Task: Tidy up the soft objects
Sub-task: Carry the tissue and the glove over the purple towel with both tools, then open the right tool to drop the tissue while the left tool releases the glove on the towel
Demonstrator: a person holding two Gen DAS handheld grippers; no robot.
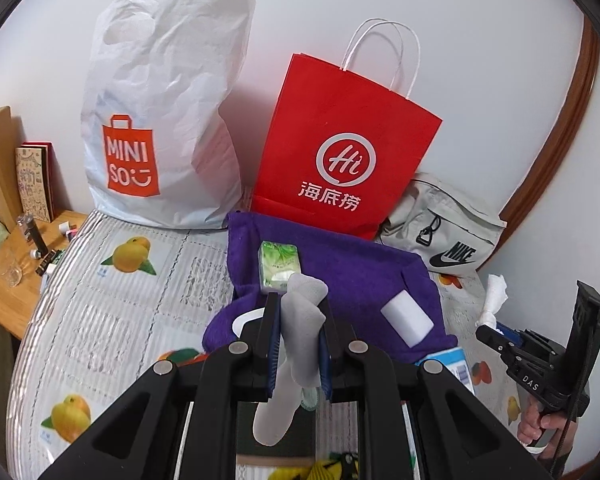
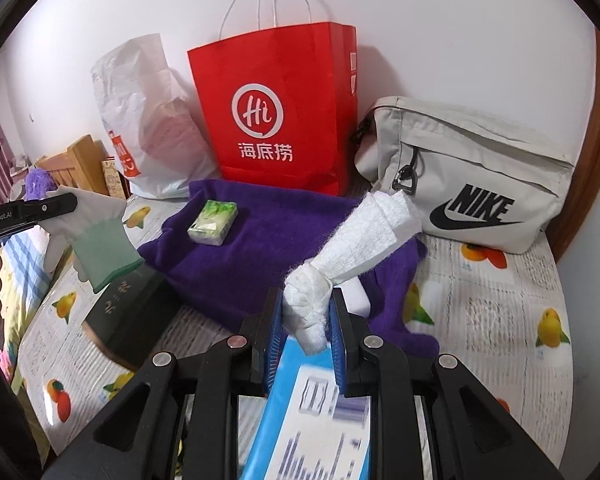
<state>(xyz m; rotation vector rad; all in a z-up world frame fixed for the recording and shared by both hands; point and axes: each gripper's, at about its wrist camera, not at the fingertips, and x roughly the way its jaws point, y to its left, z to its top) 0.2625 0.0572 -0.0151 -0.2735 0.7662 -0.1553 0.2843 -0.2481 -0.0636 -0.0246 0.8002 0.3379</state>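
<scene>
A person's left gripper (image 1: 298, 322) holds a grey glove (image 1: 296, 344) pinched between nearly closed jaws above a bed (image 1: 100, 320) covered in a fruit-print sheet; the glove's fingers stick up past the jaw tips and its cuff hangs down below them. In the right wrist view the same glove (image 2: 94, 236) shows a pale green cuff and dangles at the left edge of the scene, clear of the bedding. The right gripper (image 2: 306, 312) has its jaws closed on the knotted end of a white cloth (image 2: 352, 248), whose loose end juts up and to the right toward the far wall. A purple towel (image 1: 352, 264) lies spread on the bed just beyond both grippers, with a green tissue pack (image 1: 280, 266) resting on its far left part and a white sponge block (image 1: 407, 318) on its near right part. Behind the towel, a red paper bag (image 2: 280, 112) with white handles stands against the wall, touching the towel's far edge. A white plastic shopping bag (image 1: 164, 112) stands to its left, and a grey Nike pouch (image 2: 468, 176) leans to its right. A blue and white box (image 2: 312, 412) lies blurred directly beneath the right gripper, and a dark box (image 2: 128, 320) sits on the bed near the towel's left side. A wooden nightstand (image 1: 16, 292) with small items stands at the far left.
</scene>
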